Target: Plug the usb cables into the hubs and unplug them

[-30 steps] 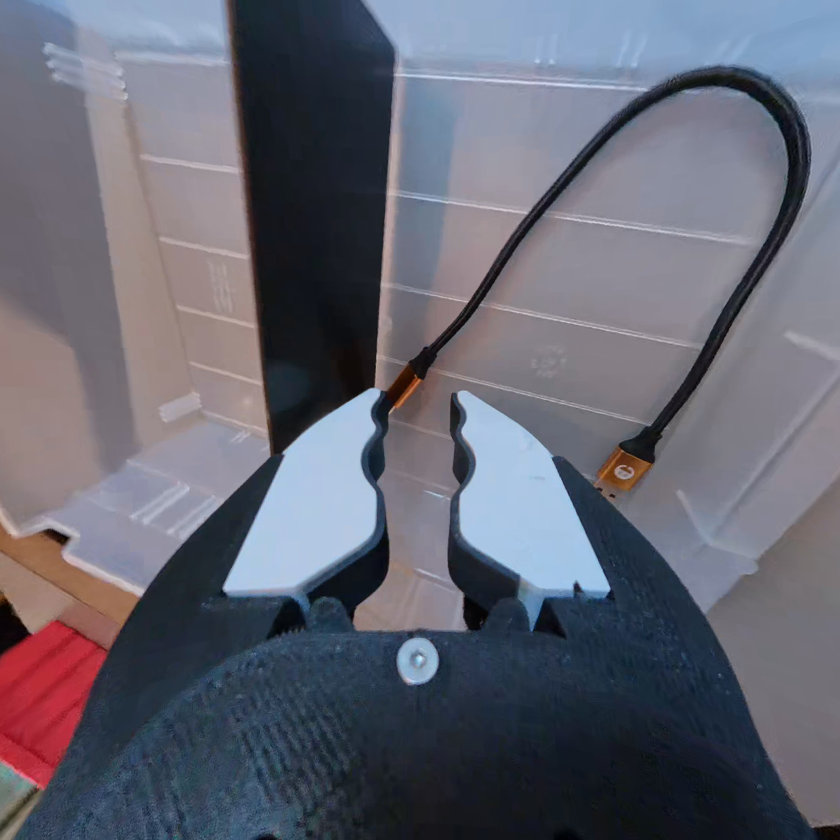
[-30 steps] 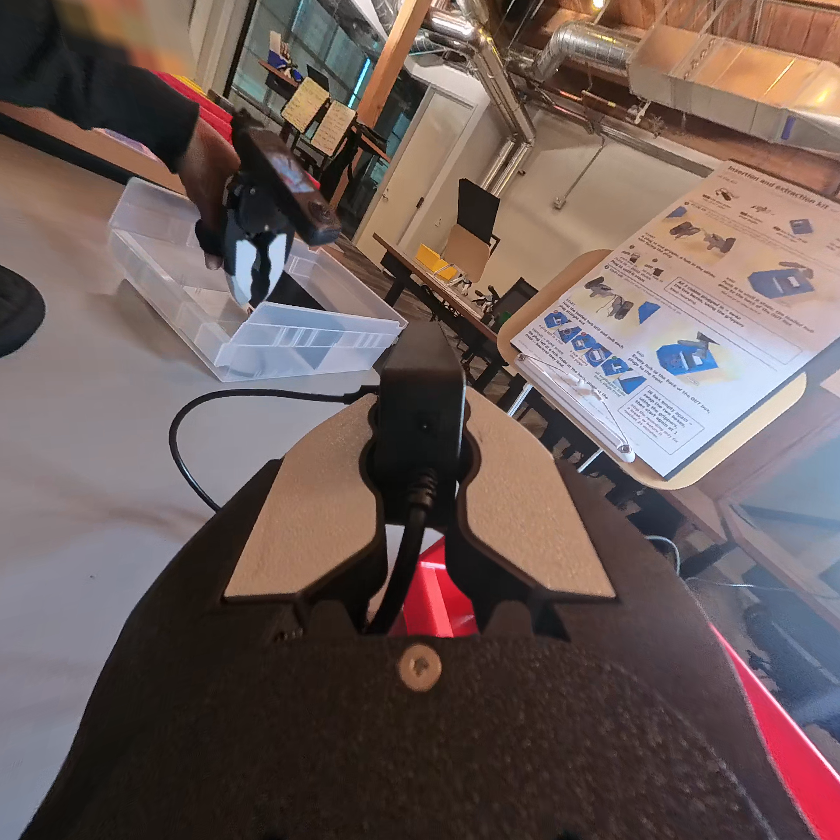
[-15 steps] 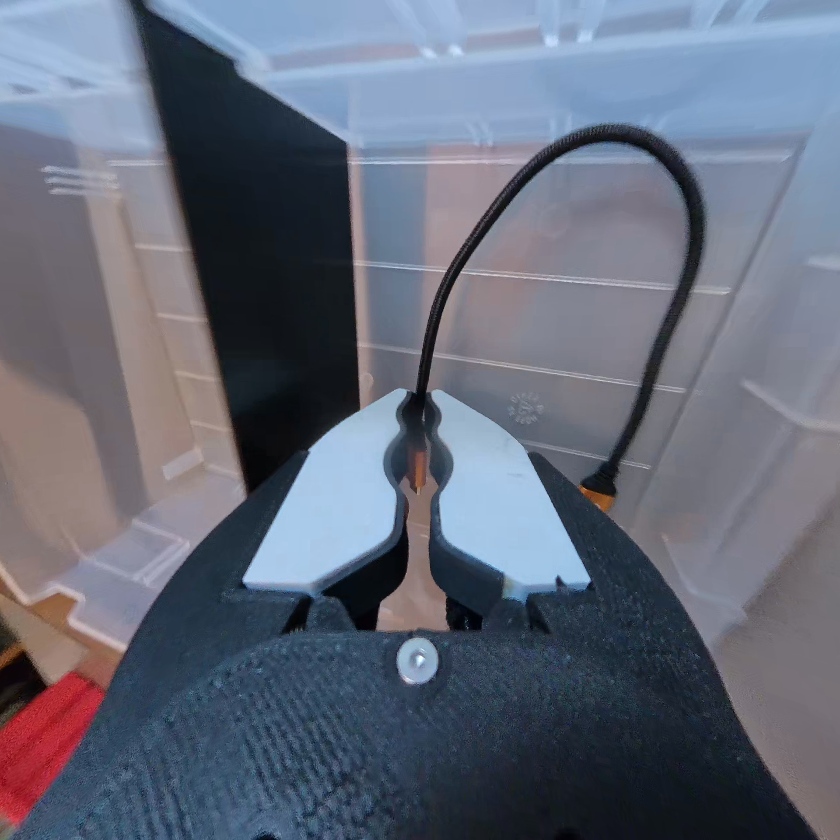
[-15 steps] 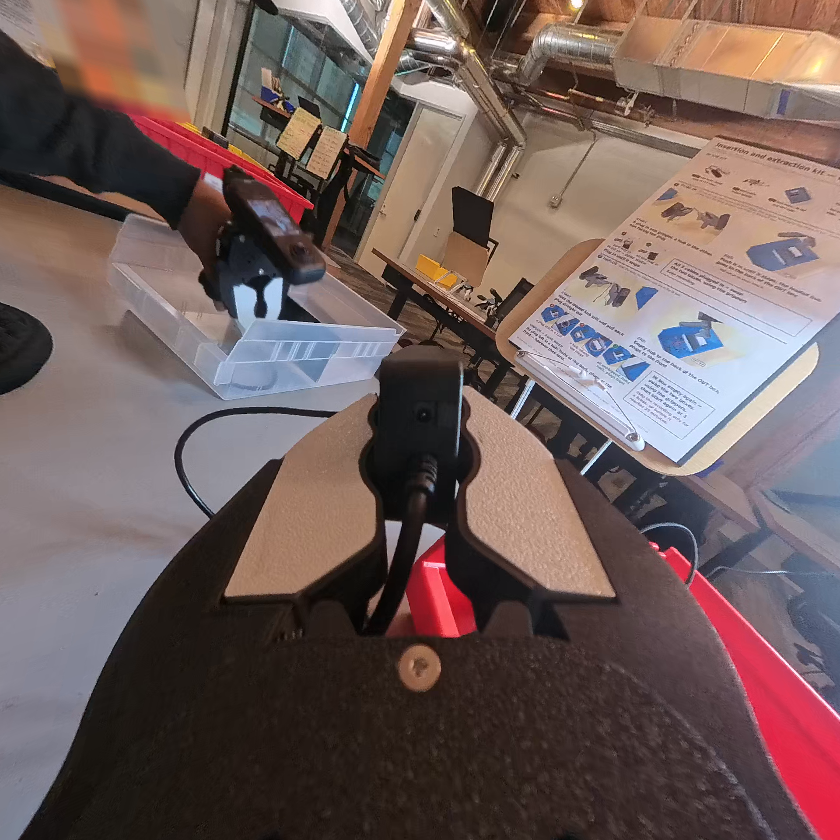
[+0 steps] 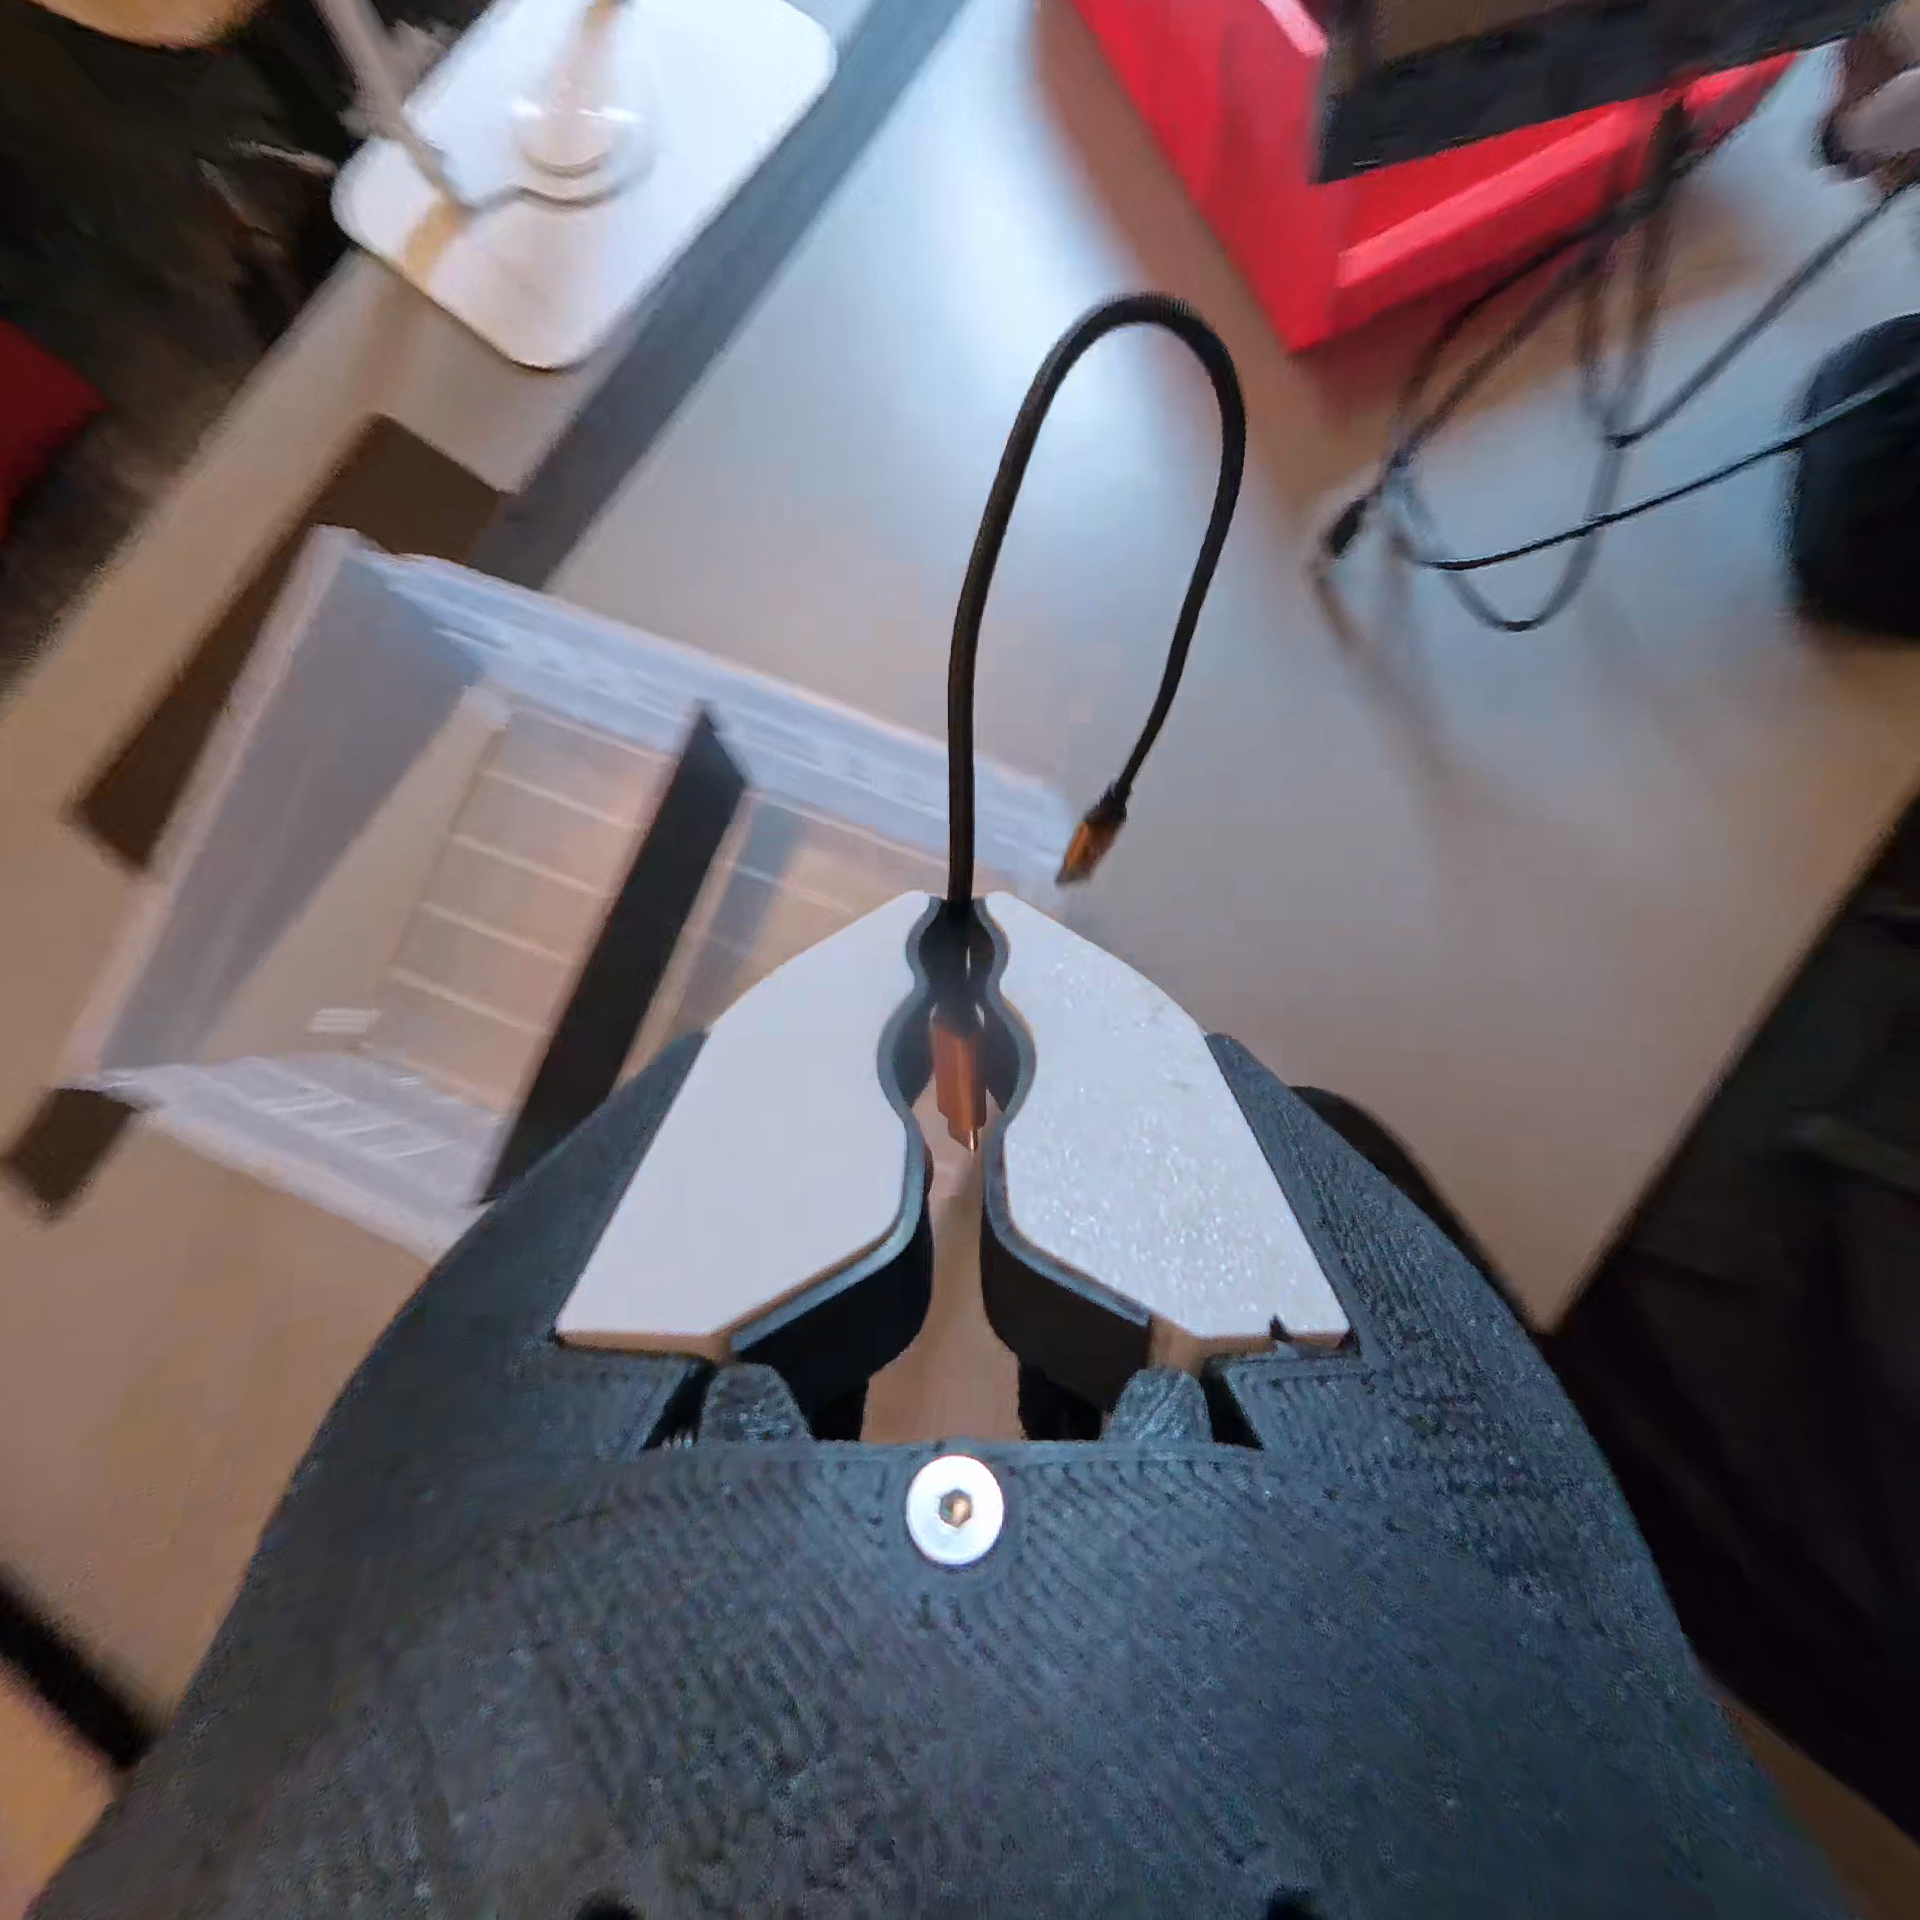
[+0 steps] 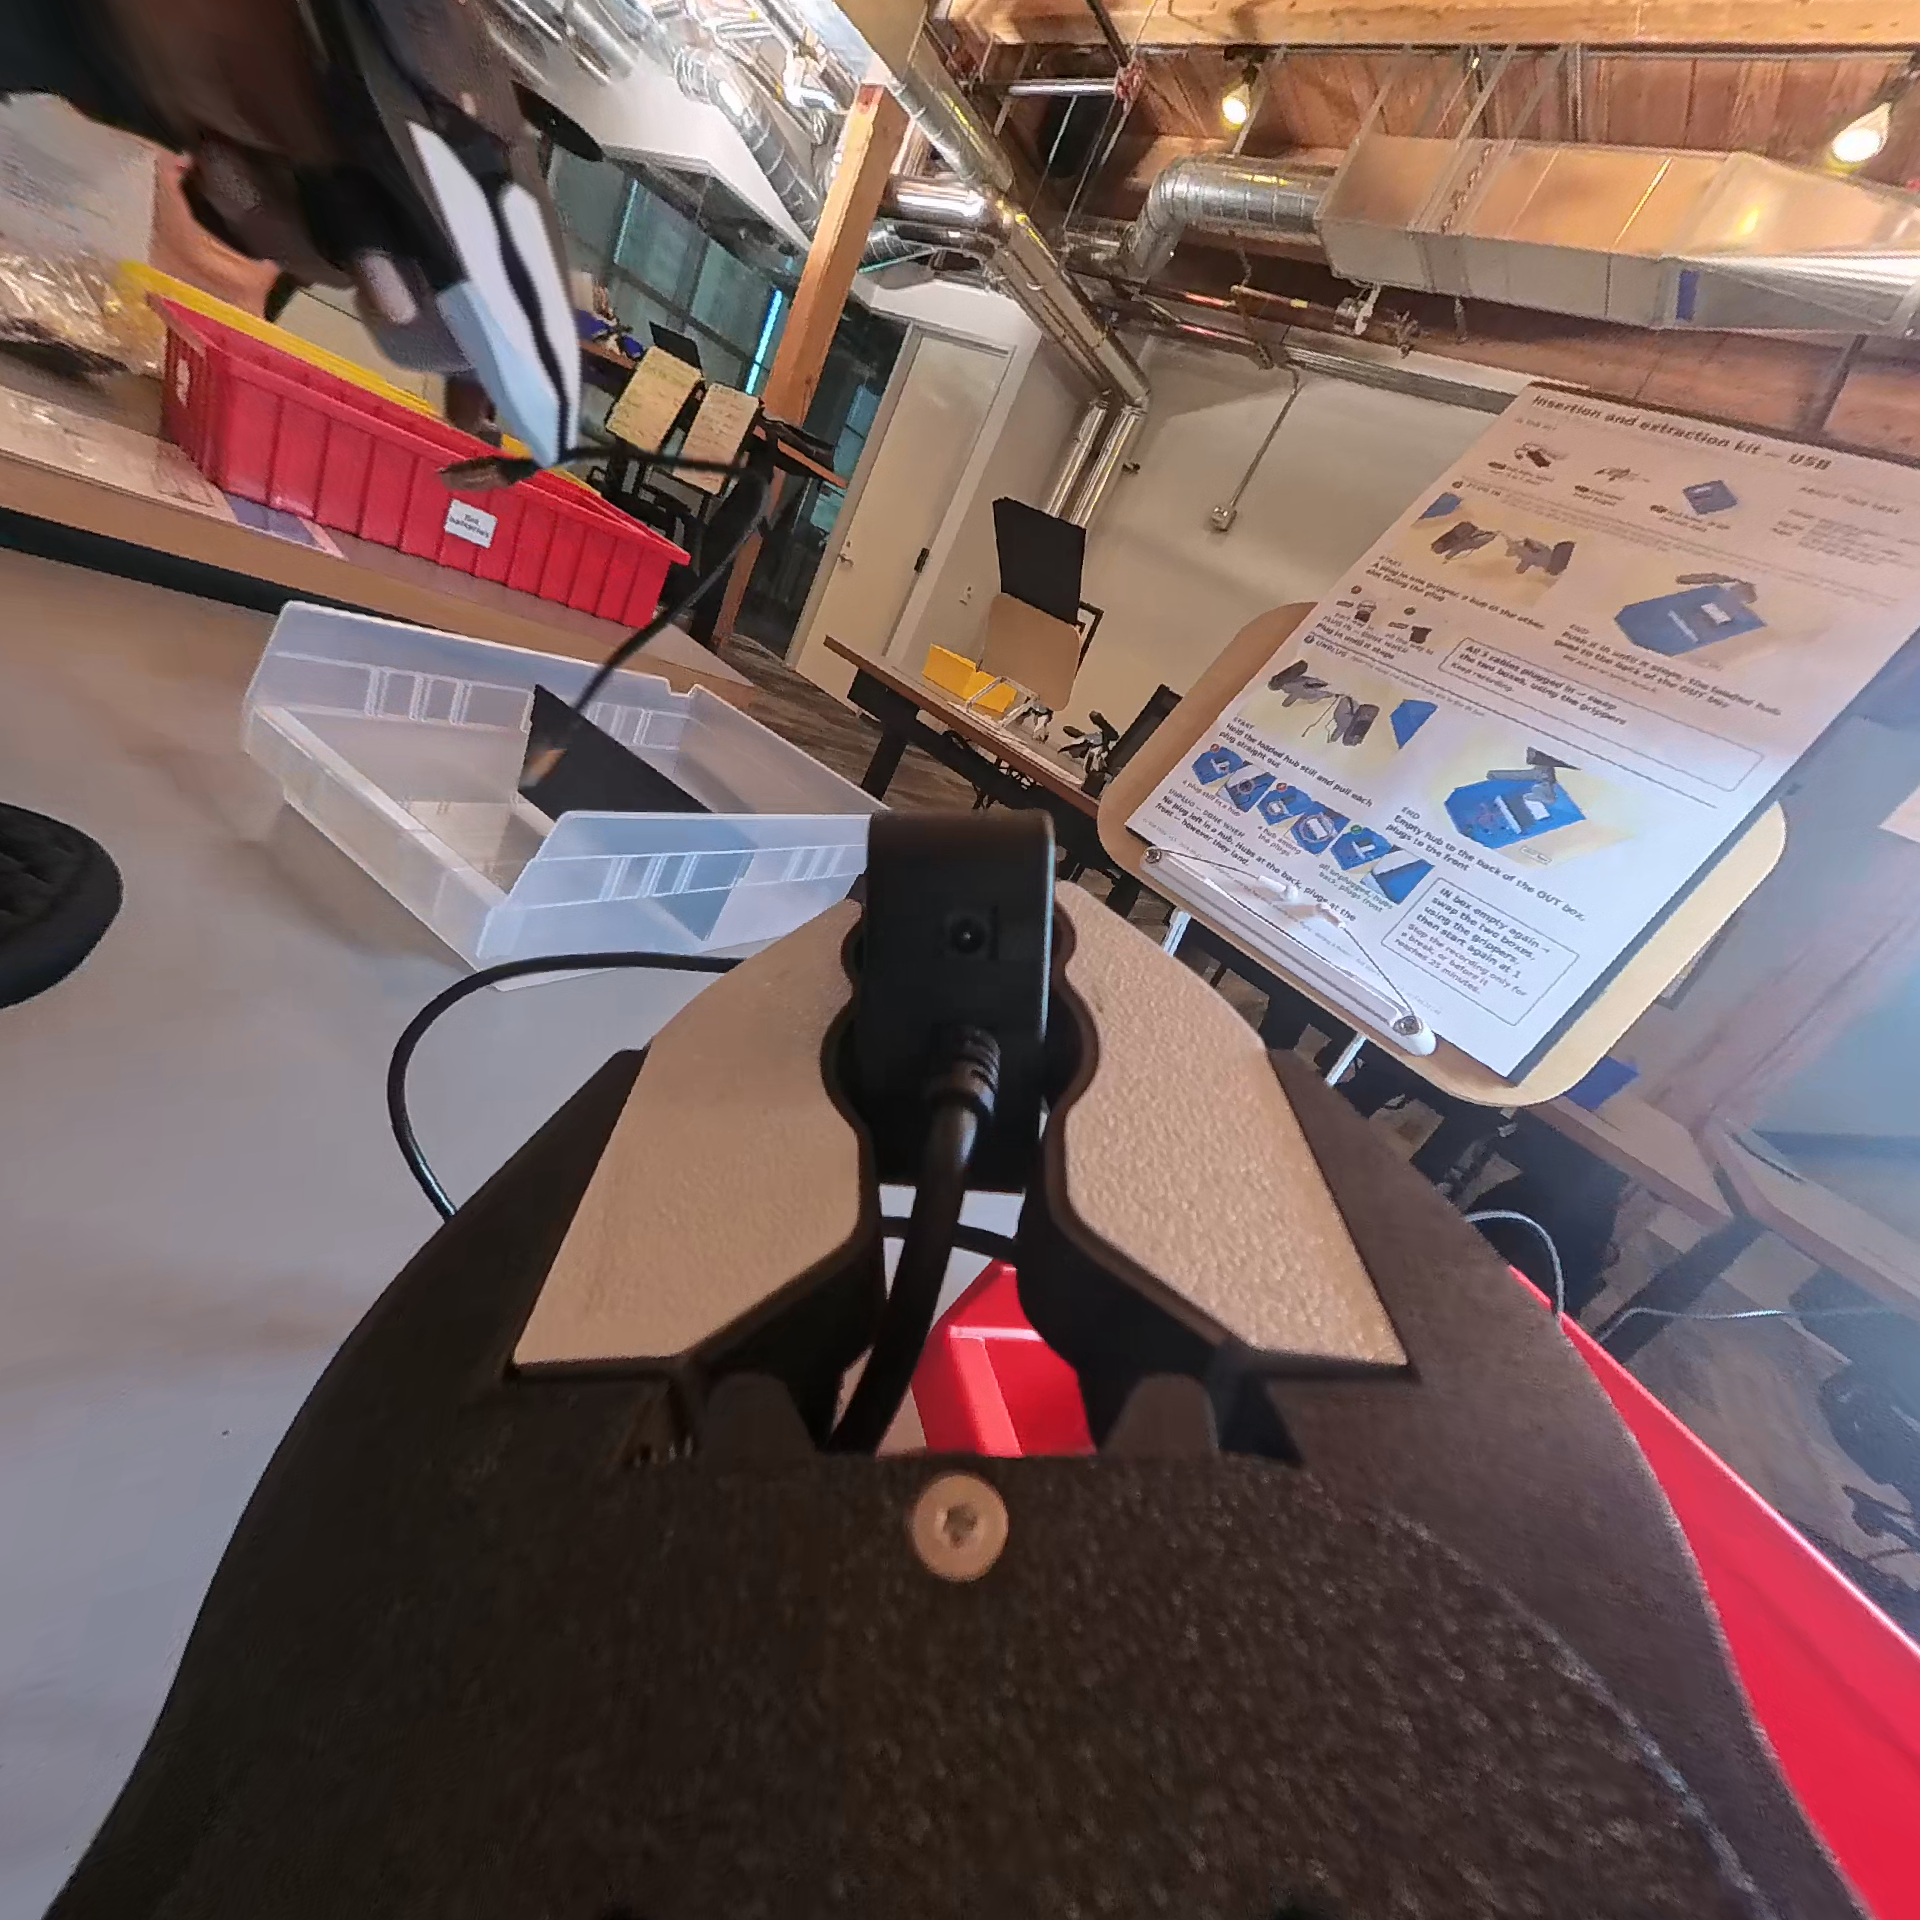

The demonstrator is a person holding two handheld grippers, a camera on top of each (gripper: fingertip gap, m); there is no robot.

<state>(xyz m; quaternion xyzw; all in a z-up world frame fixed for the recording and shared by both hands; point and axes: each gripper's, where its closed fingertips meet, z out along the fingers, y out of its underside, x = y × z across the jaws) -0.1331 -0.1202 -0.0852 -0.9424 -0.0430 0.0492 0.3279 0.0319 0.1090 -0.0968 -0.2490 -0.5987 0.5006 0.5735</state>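
Your left gripper (image 5: pixel 961 1023) pinches the cable (image 5: pixel 1049 499) high, free plug dangling; right gripper (image 6: pixel 951 1023) clamps the hub (image 6: pixel 961 914) steady for insertion.

The left claw (image 5: pixel 961 920), open beside the cable (image 5: pixel 1101 343) a second ago, has been closed on one copper plug (image 5: pixel 956 1081) and lifted out of the clear tray (image 5: pixel 312 831), high over the tabletop (image 5: pixel 1351 935). The cable has been carried up with it (its other plug (image 5: pixel 1091 847) dangles free). In the right wrist view, the left claw (image 6: pixel 540 436) is now seen raised above the tray (image 6: pixel 416 821).
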